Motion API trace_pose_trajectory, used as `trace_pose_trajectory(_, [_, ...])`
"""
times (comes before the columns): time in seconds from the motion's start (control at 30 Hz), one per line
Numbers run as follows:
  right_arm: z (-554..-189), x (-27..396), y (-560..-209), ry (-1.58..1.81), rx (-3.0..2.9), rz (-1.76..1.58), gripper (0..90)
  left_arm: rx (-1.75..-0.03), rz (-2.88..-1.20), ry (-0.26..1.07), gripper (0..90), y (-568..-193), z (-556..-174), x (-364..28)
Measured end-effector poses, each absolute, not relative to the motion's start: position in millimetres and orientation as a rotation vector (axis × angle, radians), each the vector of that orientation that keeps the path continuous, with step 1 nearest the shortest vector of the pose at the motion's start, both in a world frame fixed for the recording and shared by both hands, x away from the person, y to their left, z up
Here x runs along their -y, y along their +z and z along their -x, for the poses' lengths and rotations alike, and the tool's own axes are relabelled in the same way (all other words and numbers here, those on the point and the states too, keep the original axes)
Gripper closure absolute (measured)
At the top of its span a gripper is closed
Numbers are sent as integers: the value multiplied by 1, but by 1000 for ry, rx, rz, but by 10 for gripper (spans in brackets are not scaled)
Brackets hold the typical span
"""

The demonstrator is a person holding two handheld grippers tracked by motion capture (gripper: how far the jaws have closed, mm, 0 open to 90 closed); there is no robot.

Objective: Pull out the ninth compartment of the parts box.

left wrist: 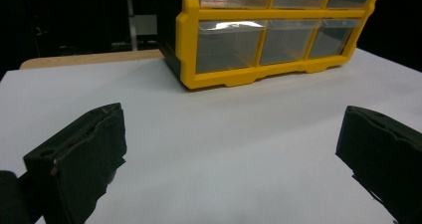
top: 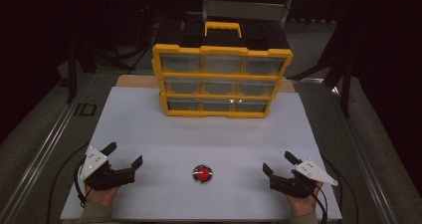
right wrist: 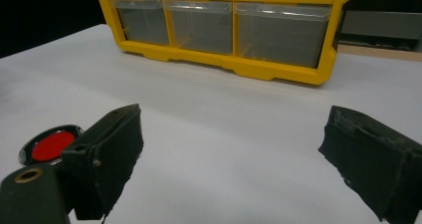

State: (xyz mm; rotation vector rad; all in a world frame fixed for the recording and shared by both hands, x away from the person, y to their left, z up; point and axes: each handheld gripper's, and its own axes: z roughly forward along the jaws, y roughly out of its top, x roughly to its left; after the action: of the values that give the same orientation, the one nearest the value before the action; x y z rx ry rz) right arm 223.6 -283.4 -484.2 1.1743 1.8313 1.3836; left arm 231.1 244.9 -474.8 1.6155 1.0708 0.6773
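Standing at the near edge of the table [top: 149, 129], I take the red-topped round object [top: 202, 173] as the reference point. It lies flat on the white surface, roughly midway between the two tools, touched by neither.

The left hand-held gripper [top: 125, 153] rests to the left of the red-topped object, well apart from it. Its jaws are spread wide with nothing between them; the left gripper view confirms bare table between the pads. The right hand-held gripper [top: 278, 163] sits to the right of the object, likewise released and empty. In the right gripper view the red disc [right wrist: 49, 145] appears just beyond the outer side of one jaw, not in the gap.

Beyond the red-topped object, toward the far side of the table, stands the yellow drawer cabinet [top: 222, 79], upright, three rows of three clear drawers, all appearing shut. A yellow carry handle [top: 223, 28] sits on its top.

Risks, as judged: the object is low and flat, so jaws closing from above may skid off its rim and push it across the smooth surface. The right tool is not lined up on it; closing from this heading would clip one side. Any drawer pull could drag the whole cabinet forward if it is not steadied.
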Motion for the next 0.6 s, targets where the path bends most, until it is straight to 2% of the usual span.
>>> trace_pose_trajectory(0.6, [-233, 257, -460, 1306, -1850, -1179, 86, -1090, -1634, 684, 0, -478, -233, -242])
